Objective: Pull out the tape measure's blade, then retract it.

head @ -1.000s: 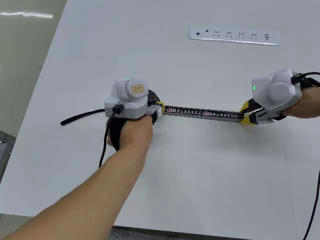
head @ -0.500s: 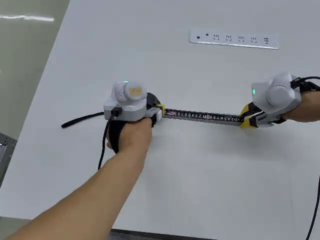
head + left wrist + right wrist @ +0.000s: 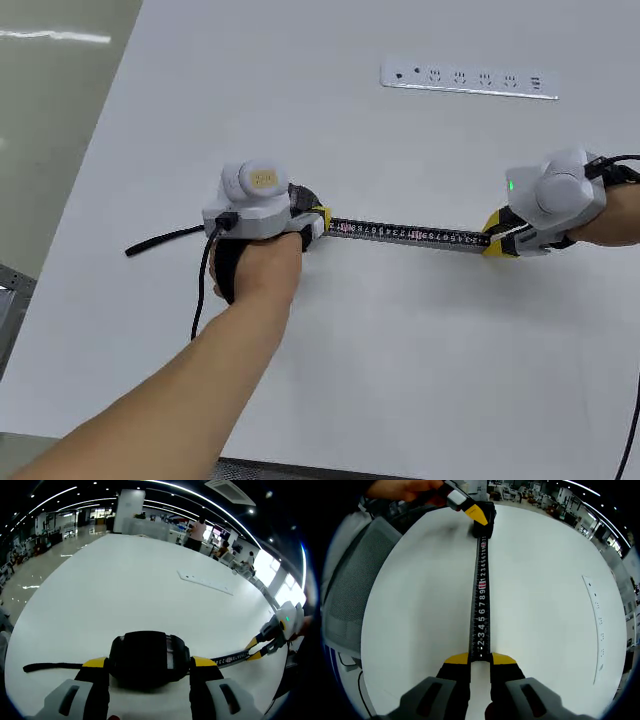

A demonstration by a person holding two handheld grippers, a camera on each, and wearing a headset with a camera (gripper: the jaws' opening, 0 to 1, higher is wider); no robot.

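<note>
The left gripper point(image 3: 149, 669) clamps the round black tape-measure case point(image 3: 149, 652); the right gripper point(image 3: 481, 661) pinches the black numbered blade point(image 3: 481, 580) at its tip. Slip in those jaws could let the blade whip back

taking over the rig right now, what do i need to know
Left tool: shut on the black tape measure case, low on the white table.
Right tool: shut on the tip of the blade.
Done: the blade is pulled out and runs straight between the two tools.
Left: ease the blade back into the case to retract it.
A power strip lies farther back, apart from the work.
</note>
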